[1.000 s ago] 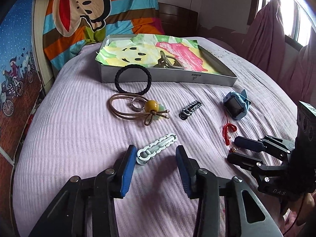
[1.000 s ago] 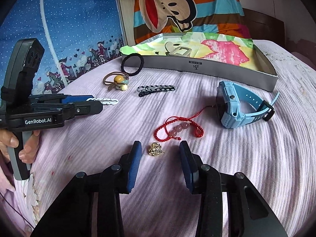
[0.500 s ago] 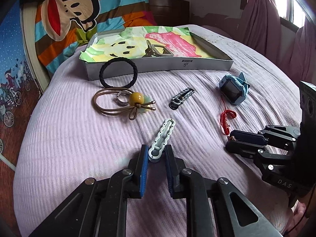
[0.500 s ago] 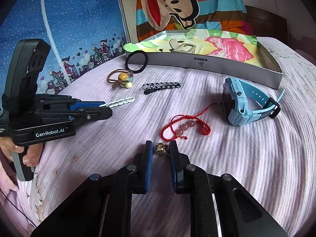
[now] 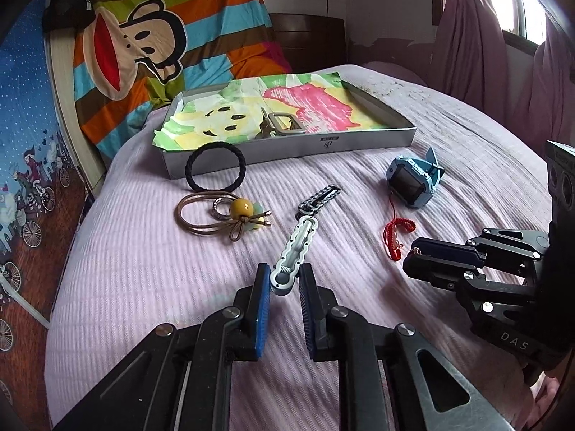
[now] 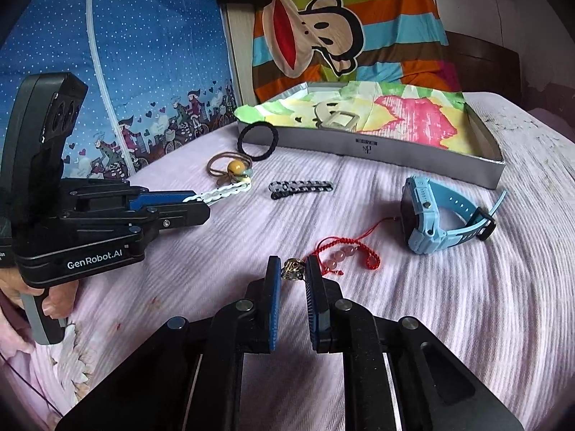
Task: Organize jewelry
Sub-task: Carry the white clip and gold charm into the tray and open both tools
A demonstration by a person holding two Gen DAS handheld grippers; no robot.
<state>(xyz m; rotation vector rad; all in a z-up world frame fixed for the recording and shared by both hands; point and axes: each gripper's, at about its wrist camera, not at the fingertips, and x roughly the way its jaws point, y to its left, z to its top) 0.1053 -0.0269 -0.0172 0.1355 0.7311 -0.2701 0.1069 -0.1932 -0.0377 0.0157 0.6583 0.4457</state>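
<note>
My left gripper (image 5: 284, 280) is shut on one end of a white scalloped hair clip (image 5: 294, 251), lifted off the bedspread; the same hair clip (image 6: 219, 192) sticks out of the left gripper (image 6: 196, 206) in the right wrist view. My right gripper (image 6: 291, 269) is shut on a small gold ring (image 6: 293, 270), held above the bed. From the left wrist view the right gripper (image 5: 413, 260) hovers beside a red cord bracelet (image 5: 395, 233). A grey box (image 5: 359, 143) lined with coloured paper holds a claw clip (image 5: 280, 125).
On the lilac bedspread lie a black hair tie (image 5: 216, 166), a brown hair elastic with a yellow bead (image 5: 230, 215), a black-and-white clip (image 5: 320, 199) and a blue smartwatch (image 5: 413, 179). A striped cartoon blanket (image 5: 161, 36) hangs behind the box. A hand (image 6: 46, 301) grips the left tool.
Both grippers went from open to shut, the left on the white hair clip, the right on the gold ring. Both have since lifted their items off the bed.
</note>
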